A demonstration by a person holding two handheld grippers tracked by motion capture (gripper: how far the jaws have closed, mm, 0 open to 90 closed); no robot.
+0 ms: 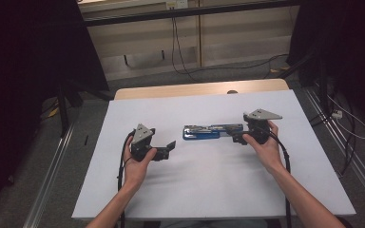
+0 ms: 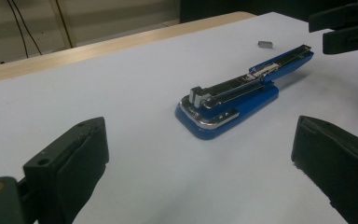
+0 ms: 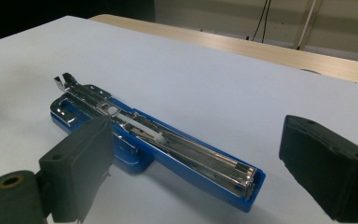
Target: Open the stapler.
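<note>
Stapler (image 1: 212, 131): blue, swung open flat on white table (image 1: 209, 190), between both grippers.
Left gripper (image 1: 170, 149): jaws wide, empty, stapler well ahead.
Right gripper (image 1: 238, 137): jaws apart, straddling stapler's end, not pressing.

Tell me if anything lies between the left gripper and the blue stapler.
Nothing visible does. Bare white table separates the open left gripper from the stapler; a small grey piece lies beyond it.

In the high view the stapler's (image 1: 206, 131) right end is hidden behind the right tongs (image 1: 237, 137), so contact there cannot be told. In the left tongs' view a small grey bit (image 2: 264, 44) at one o'clock of the stapler is too small to identify. The tabletop's (image 1: 209, 190) near edge cuts off both forearms.
</note>
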